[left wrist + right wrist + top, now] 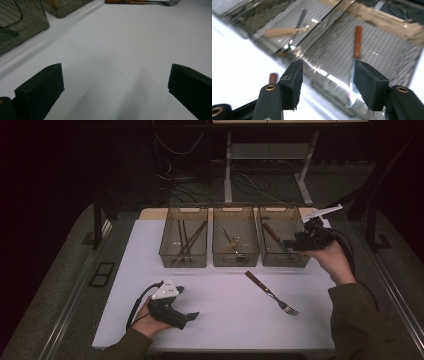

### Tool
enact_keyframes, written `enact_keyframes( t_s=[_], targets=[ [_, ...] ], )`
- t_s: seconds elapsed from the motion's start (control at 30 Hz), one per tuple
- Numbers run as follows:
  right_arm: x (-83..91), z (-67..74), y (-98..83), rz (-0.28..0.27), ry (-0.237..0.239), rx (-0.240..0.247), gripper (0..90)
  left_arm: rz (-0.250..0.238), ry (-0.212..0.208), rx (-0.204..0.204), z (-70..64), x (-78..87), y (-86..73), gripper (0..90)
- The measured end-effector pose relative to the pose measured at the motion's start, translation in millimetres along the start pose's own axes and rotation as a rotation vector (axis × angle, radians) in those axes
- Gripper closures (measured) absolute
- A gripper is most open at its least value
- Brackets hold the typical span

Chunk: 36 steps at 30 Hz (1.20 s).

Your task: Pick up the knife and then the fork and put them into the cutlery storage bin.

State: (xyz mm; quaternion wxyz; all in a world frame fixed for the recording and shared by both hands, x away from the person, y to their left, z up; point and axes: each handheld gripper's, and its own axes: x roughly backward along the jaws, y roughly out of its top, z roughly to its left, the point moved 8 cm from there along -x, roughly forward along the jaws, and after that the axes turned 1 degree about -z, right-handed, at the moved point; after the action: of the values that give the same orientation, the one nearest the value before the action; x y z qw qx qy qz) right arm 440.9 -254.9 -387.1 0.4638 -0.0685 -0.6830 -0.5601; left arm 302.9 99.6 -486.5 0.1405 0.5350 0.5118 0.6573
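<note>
Cables (172, 175) behind table (215, 320); knife (357, 50) binned, right gripper view

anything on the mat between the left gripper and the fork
Nothing: in the high view, the white mat is bare between the left gripper and the fork.

White table top (220, 320) with three clear bins (235, 241) in a row and a fork (271, 293).

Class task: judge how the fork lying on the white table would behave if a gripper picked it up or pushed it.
The fork looks stiff, with a wooden handle and metal tines, so it should hardly bend. Lying flat on the smooth white table, it would probably slide, not roll. Its low, thin profile may make it hard to grasp.
</note>
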Motion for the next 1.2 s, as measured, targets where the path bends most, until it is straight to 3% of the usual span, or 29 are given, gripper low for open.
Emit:
enact_keyframes(
  t_s=[0.37, 0.57, 0.7, 0.9, 1.2],
  targets=[
    [-7.7, 37.2, -31.1, 0.079, 0.04, 0.067, 40.1, -0.013, -0.019, -0.015, -1.1, 2.0, 0.0, 0.0],
    [-18.8, 53.4, -45.8, 0.128, 0.075, 0.092, 40.1, -0.022, -0.024, 0.005, 2.8, 3.9, -2.4, 0.0],
    [-28.1, 60.3, -53.1, 0.164, 0.074, 0.105, 40.1, -0.029, -0.018, 0.01, 4.7, 5.8, -2.0, 0.0],
    [-43.4, 72.7, -64.5, 0.255, 0.091, 0.143, 40.9, -0.025, -0.019, 0.0, 3.6, 4.8, -2.0, 0.0],
    [-62.0, 89.5, -79.1, 0.4, 0.127, 0.182, 50.4, -0.026, -0.02, 0.0, 3.5, 4.7, -1.6, 0.0]
  ],
)
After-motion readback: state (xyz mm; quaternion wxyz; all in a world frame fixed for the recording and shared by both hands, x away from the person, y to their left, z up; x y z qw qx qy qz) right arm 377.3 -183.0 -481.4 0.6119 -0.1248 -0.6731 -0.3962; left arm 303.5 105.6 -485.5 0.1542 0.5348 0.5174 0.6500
